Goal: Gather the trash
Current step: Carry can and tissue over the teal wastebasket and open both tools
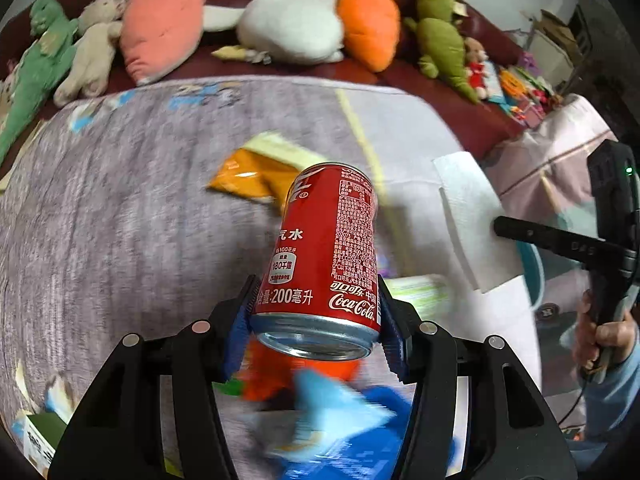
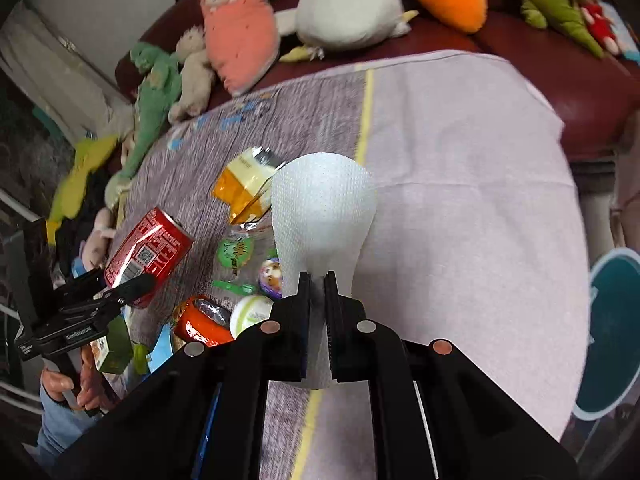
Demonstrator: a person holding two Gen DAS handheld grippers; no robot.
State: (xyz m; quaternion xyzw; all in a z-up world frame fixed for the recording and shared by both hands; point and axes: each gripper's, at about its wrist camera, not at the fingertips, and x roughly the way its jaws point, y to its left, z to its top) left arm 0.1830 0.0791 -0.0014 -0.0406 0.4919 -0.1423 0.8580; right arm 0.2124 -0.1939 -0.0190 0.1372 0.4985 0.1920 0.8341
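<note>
Blurring near table edge: blue and orange wrappers [image 1: 320, 408], identity unclear. Left gripper [image 1: 316, 320] clamping red aluminium cola can [image 1: 332, 248] above grey cloth-covered table [image 2: 460, 160]. Right gripper [image 2: 318, 300] pinching white embossed paper towel [image 2: 324, 208]. Orange-yellow foil snack packet [image 2: 244, 184] lying behind; plush toys [image 2: 236, 24] lining maroon sofa [image 2: 560, 80].

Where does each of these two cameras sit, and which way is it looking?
Left wrist: on the left tongs, looking down along them at the red can they grip; a hand shows at right.
Right wrist: on the right tongs, looking down at the white tissue they pinch; a hand shows at left.
Shared: can, tissue, yellow wrapper, soft toys.
</note>
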